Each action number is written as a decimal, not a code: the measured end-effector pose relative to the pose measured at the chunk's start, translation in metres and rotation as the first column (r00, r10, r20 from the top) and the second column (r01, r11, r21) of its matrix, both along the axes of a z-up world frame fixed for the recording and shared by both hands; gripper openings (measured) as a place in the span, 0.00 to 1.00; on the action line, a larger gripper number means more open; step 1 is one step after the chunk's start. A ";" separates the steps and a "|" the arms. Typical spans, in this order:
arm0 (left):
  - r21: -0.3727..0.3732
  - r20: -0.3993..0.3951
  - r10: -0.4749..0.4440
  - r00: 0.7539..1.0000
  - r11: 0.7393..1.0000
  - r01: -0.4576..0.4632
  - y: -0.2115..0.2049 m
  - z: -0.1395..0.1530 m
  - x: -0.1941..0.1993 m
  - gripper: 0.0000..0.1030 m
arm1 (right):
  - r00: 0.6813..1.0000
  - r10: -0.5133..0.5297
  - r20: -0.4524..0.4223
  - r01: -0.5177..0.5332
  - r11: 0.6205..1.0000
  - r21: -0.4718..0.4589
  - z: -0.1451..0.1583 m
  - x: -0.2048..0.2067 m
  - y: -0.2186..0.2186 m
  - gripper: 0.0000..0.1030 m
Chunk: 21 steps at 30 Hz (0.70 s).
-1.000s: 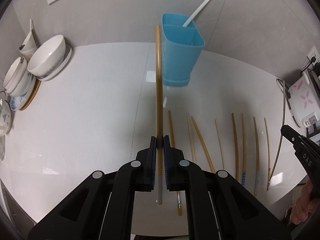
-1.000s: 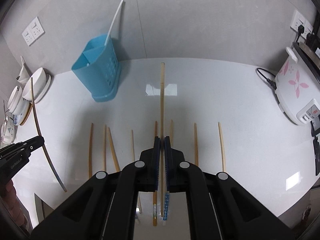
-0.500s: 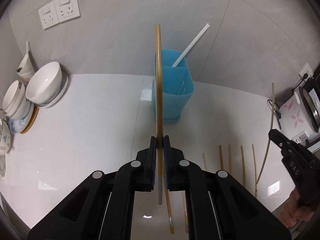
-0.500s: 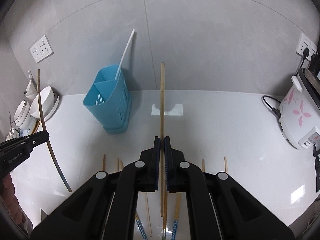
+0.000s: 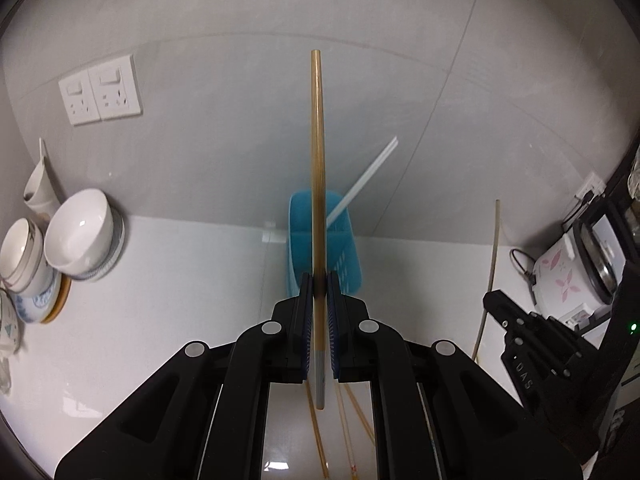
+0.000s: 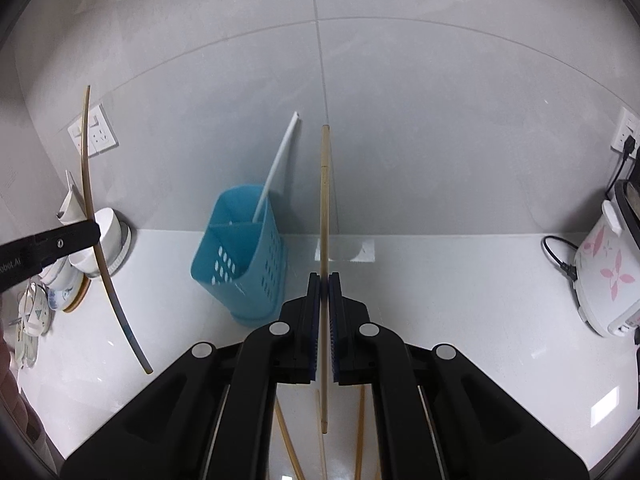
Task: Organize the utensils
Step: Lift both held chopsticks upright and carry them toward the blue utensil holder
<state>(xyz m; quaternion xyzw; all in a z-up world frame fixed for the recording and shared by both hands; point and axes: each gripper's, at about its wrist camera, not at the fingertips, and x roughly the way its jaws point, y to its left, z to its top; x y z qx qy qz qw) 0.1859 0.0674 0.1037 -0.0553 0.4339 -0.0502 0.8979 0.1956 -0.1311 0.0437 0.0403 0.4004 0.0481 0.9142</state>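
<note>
My left gripper is shut on a brown chopstick with a grey end, held upright in front of the blue utensil holder. A white chopstick leans out of that holder. My right gripper is shut on a pale wooden chopstick, lifted above the counter to the right of the blue holder. In the right wrist view the left gripper shows at the left edge with its brown chopstick. In the left wrist view the right gripper appears at the right. Several chopsticks lie on the counter below.
Stacked white bowls and cups stand at the left against the wall. A rice cooker with a cord sits at the right. Wall sockets are on the grey tiled wall. The white counter stretches between them.
Both grippers have risen and tilted up with their chopsticks; the holder has slid lower in view and most chopsticks on the counter have dropped out of sight.
</note>
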 end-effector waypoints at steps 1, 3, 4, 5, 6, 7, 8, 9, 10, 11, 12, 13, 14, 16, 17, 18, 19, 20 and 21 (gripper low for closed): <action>-0.007 0.007 0.001 1.000 1.000 -0.001 0.001 0.003 0.005 0.06 | 1.000 0.001 0.005 -0.001 1.000 0.002 0.001 0.003 0.001 0.03; -0.028 0.027 -0.009 1.000 1.000 0.010 0.003 0.009 0.014 0.06 | 1.000 0.005 0.014 -0.005 1.000 0.007 0.003 0.011 0.006 0.03; -0.033 0.044 -0.011 0.999 0.999 0.012 0.003 0.012 0.019 0.06 | 1.000 0.008 0.018 -0.008 1.000 0.008 0.005 0.015 0.007 0.03; -0.035 0.057 -0.011 0.998 0.999 0.013 0.003 0.014 0.023 0.06 | 1.000 0.011 0.022 -0.011 1.000 0.006 0.005 0.018 0.010 0.03; -0.034 0.068 -0.011 0.998 0.999 0.014 0.002 0.016 0.026 0.06 | 1.000 0.011 0.026 -0.011 1.000 0.005 0.006 0.022 0.012 0.03; -0.031 0.077 -0.009 0.997 0.999 0.011 0.000 0.018 0.032 0.06 | 1.000 0.011 0.028 -0.011 1.000 0.008 0.006 0.025 0.013 0.03; -0.037 0.082 -0.007 0.997 0.999 0.010 0.001 0.018 0.037 0.06 | 0.999 0.014 0.033 -0.014 1.000 0.014 0.006 0.029 0.015 0.03; -0.042 0.085 -0.008 0.996 0.999 0.011 0.000 0.018 0.042 0.06 | 0.999 0.014 0.036 -0.014 1.000 0.017 0.005 0.033 0.017 0.03; -0.044 0.091 -0.007 0.996 0.999 0.011 -0.001 0.017 0.048 0.06 | 0.999 0.014 0.035 -0.014 1.000 0.020 0.005 0.037 0.018 0.03; -0.042 0.094 -0.005 0.996 0.999 0.009 -0.001 0.015 0.054 0.06 | 0.999 0.015 0.035 -0.016 1.000 0.025 0.004 0.041 0.019 0.03; -0.042 0.094 -0.004 0.996 0.999 0.008 -0.001 0.012 0.059 0.06 | 0.999 0.015 0.037 -0.016 0.999 0.030 0.004 0.044 0.020 0.03; -0.050 0.090 -0.005 0.996 0.999 0.009 -0.001 0.008 0.067 0.06 | 0.999 0.016 0.040 -0.017 0.999 0.032 0.002 0.046 0.021 0.03; -0.053 0.085 -0.005 0.996 0.999 0.009 -0.001 0.005 0.073 0.06 | 0.999 0.017 0.043 -0.019 0.999 0.035 0.001 0.049 0.023 0.03; -0.056 0.078 -0.003 0.997 0.998 0.008 -0.001 -0.005 0.083 0.06 | 0.999 0.018 0.043 -0.020 0.999 0.037 -0.002 0.057 0.025 0.03; -0.061 0.079 -0.006 0.997 0.998 0.011 -0.002 -0.010 0.086 0.06 | 0.999 0.020 0.042 -0.021 0.999 0.039 -0.003 0.058 0.027 0.03; -0.058 0.082 -0.006 0.997 0.998 0.010 -0.003 -0.015 0.091 0.06 | 0.999 0.021 0.040 -0.023 0.999 0.040 -0.005 0.060 0.028 0.03; -0.054 0.087 -0.001 0.996 0.999 0.005 -0.003 -0.021 0.094 0.06 | 0.999 0.022 0.038 -0.024 0.999 0.041 -0.008 0.061 0.028 0.03; -0.056 0.091 0.003 0.996 0.998 0.002 -0.003 -0.026 0.097 0.06 | 0.999 0.023 0.033 -0.025 0.999 0.040 -0.009 0.065 0.028 0.03; -0.056 0.091 0.006 0.996 0.998 -0.001 -0.002 -0.031 0.099 0.06 | 0.999 0.024 0.029 -0.025 0.999 0.038 -0.012 0.068 0.029 0.03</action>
